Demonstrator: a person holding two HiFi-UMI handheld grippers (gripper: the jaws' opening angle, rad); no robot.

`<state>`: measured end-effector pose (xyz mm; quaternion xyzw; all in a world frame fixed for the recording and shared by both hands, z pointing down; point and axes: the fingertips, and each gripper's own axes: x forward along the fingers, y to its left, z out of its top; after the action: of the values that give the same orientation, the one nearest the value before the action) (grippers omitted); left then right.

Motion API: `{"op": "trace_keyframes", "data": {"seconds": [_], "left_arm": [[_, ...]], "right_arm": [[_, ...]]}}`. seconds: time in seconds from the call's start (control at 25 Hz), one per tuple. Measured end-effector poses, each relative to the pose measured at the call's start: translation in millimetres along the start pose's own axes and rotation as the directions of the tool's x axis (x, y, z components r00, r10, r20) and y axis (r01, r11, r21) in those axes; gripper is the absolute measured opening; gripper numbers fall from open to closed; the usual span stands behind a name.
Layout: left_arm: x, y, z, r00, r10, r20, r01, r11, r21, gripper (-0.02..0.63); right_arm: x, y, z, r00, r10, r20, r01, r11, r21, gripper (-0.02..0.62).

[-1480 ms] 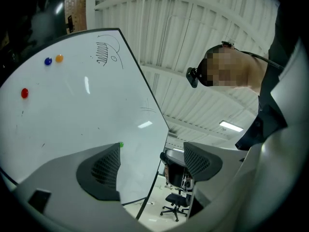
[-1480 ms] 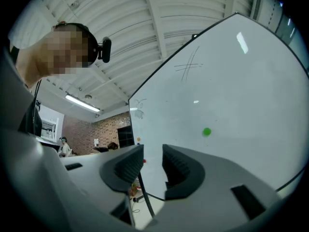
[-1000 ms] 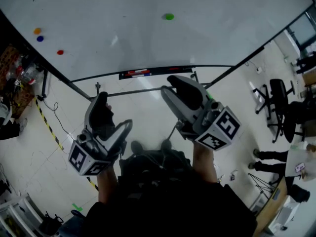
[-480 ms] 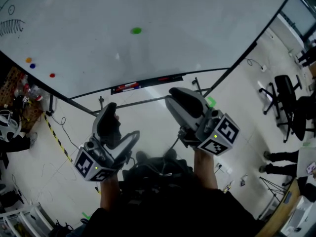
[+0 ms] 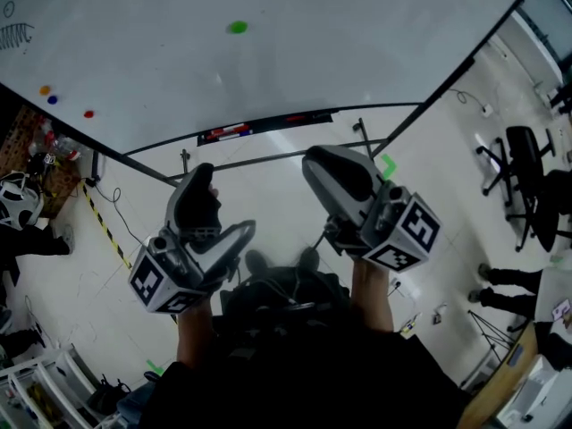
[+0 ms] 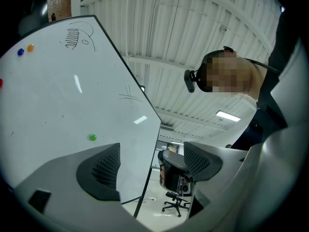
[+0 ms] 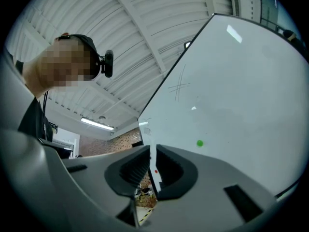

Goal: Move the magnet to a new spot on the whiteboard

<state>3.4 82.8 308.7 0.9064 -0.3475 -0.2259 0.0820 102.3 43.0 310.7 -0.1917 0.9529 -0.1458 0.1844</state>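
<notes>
The green magnet (image 5: pixel 237 27) sticks to the whiteboard (image 5: pixel 357 52), far above both grippers and well apart from them. It also shows in the left gripper view as the green magnet (image 6: pixel 92 137) and in the right gripper view as the green magnet (image 7: pixel 199 143). My left gripper (image 5: pixel 202 179) is held low in front of the body, and the left gripper (image 6: pixel 152 163) stands open and empty. My right gripper (image 5: pixel 336 161) is at a similar height. The right gripper (image 7: pixel 152 161) is closing, with a narrow gap left and nothing between its jaws.
Orange (image 5: pixel 44 89), blue (image 5: pixel 53 99) and red (image 5: pixel 88 113) magnets sit at the board's left. A pen tray (image 5: pixel 259 128) runs along its lower edge, above the stand's bars (image 5: pixel 268 161). Office chairs (image 5: pixel 527 177) and standing people (image 5: pixel 500 280) are at the right. Striped tape (image 5: pixel 103 231) marks the floor.
The head view has swung, so the board and the green magnet sit a little differently in the picture. Both grippers stay low in front of the body, in about the same place.
</notes>
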Motion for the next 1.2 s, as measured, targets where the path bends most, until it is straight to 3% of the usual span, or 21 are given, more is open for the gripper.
{"op": "trace_keyframes", "data": {"seconds": [0.4,1.2], "left_arm": [[-17,6,0,0.999,0.034,0.020,-0.033,0.999,-0.016,0.407],[-25,-3,3,0.999,-0.028,0.036,0.029,0.999,-0.014,0.407]], "right_arm": [[11,13,-18,0.998,0.045,-0.043,-0.044,0.999,0.019,0.028],[17,36,-27,0.995,0.063,-0.078,-0.065,0.997,-0.028,0.025]]}}
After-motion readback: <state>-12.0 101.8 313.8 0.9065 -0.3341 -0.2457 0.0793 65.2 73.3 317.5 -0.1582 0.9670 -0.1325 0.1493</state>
